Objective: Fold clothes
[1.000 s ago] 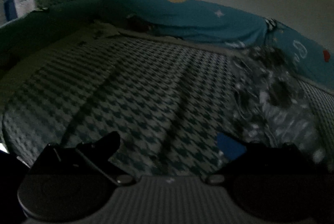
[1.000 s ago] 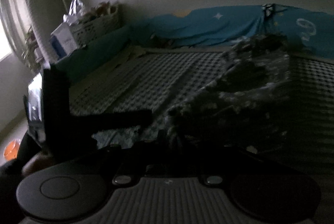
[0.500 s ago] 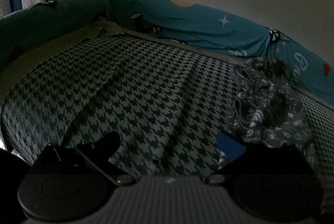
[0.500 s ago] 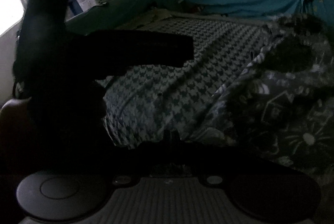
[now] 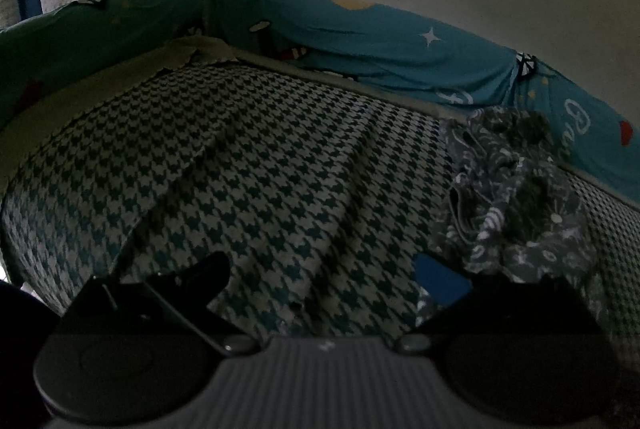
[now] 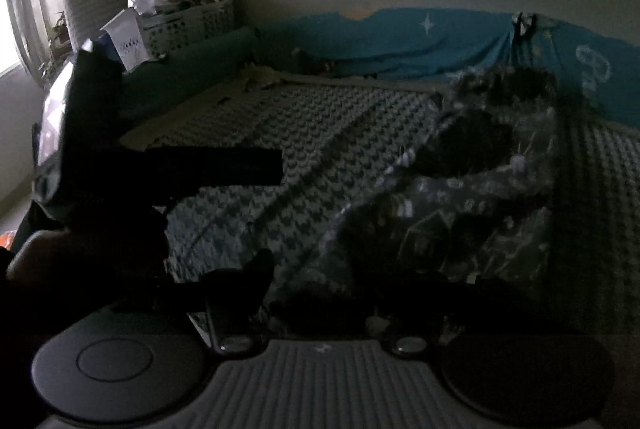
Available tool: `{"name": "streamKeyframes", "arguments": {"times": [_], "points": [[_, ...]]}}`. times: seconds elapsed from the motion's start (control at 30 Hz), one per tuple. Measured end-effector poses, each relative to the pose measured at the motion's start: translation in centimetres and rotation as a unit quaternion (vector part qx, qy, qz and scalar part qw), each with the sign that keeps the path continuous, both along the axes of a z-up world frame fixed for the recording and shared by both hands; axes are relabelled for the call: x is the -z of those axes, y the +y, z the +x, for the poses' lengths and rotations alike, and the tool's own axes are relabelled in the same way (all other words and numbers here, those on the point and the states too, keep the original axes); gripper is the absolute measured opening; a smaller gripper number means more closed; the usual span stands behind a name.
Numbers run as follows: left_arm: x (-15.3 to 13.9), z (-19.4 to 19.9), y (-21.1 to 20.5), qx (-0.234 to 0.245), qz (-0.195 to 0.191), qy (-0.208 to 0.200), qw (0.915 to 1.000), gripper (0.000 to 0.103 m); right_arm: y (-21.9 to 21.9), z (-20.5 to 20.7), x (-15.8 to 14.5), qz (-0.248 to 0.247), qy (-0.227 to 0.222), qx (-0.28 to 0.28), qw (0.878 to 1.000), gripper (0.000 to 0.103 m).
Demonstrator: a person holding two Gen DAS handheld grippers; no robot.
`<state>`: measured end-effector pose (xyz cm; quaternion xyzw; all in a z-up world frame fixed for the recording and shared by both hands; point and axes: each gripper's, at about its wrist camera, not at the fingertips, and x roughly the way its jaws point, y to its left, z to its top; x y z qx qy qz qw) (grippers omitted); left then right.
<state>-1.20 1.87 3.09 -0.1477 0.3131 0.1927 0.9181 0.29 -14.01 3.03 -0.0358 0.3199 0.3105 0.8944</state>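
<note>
Left hand-held gripper (image 5: 320, 277) gapes over bare houndstooth sheet (image 5: 256, 165) beside crumpled garment (image 5: 516, 197).

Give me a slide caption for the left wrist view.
Open left gripper hovers over houndstooth sheet, crumpled patterned garment at right.

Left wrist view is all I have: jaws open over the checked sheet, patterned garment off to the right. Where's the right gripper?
Observer: The right gripper sits low at the near edge of the patterned garment. Its jaws look open, though it is dark there.
Operator: Can it see my left gripper?
Observer: Yes. The left gripper shows as a dark silhouette on its left, reaching out over the checked sheet, apart from the garment.
Operator: Light source?
Observer: A curtained window at the far left, outside your view.
</note>
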Motion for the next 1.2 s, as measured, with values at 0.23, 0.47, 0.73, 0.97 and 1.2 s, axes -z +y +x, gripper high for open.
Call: {"name": "streamKeyframes", "arguments": {"times": [0.23,0.47,0.73,0.97,1.2], "points": [[0.1,0.5,-0.2,0.007,-0.007,0.005,0.9999,0.103,1.7,1.0,3.1,-0.018,0.050,-0.013,0.998,0.019],[-0.3,2.7,-0.9,0.041,-0.015,0.003,0.9990,0.103,2.5,1.9,4.8,-0.027,0.068,-0.035,0.997,0.016],[-0.9,5.4,-1.9,0.081,-0.022,0.000,0.9965,0.103,0.5,2.1,2.5,-0.010,0.050,-0.045,0.998,0.021],[-1.7,8.7,-2.8,0.118,-0.008,-0.008,0.9930,0.103,-1.5,2.4,0.0,-0.002,0.018,-0.046,0.999,0.033],[-2.3,12.3,-4.2,0.162,-0.015,-0.012,0.9866,0.103,-4.0,5.9,-1.0,-0.030,0.015,-0.008,0.999,0.038]]}}
